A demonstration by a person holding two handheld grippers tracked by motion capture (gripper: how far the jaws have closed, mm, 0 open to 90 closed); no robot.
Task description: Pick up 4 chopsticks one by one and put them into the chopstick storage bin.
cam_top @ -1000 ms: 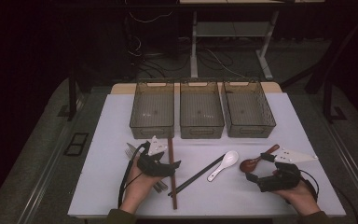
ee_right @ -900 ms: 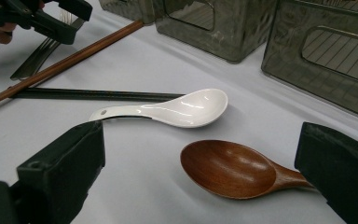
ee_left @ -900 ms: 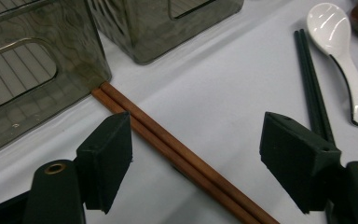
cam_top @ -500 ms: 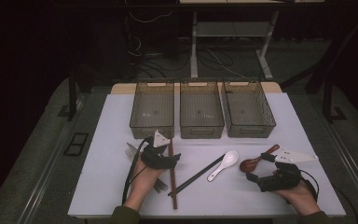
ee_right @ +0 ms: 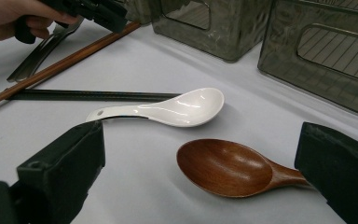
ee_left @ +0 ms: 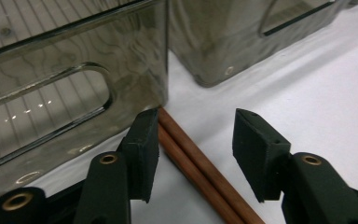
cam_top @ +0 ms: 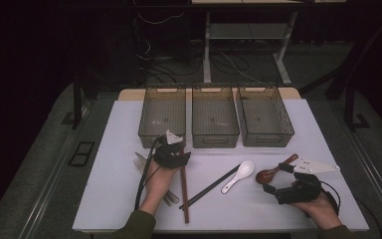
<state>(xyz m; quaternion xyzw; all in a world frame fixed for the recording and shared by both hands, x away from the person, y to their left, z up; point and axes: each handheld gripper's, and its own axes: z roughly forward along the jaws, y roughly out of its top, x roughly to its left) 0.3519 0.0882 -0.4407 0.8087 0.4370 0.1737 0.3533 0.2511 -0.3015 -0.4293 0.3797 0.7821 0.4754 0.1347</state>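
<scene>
No brand, label or legible writing on any item.

My left gripper (cam_top: 175, 149) sits at the far end of the pair of slim brown wooden chopsticks (cam_top: 183, 191), close to the left smoky clear plastic bin (cam_top: 162, 115). In the left gripper view the chopsticks (ee_left: 200, 170) lie between my fingers (ee_left: 142, 151), hard beside the left one and apart from the right one. The fingers have just been closing but are not clenched on the sticks yet.

Chopstick long axis: runs from the bin's near wall back toward me along the white worktop (cam_top: 104, 189), tips at the bin end touching or almost touching the wall; I cannot tell which.

My right gripper (cam_top: 273, 183) rests on the worktop, fingers (ee_right: 60, 170) spread wide and released. The dark brown wooden spoon (ee_right: 235, 168) lies between them, bowl up, handle running toward the right finger. The white ceramic soup spoon (ee_right: 168, 109) lies just beyond the fingertips, the black chopsticks (ee_right: 93, 95) past it.
</scene>
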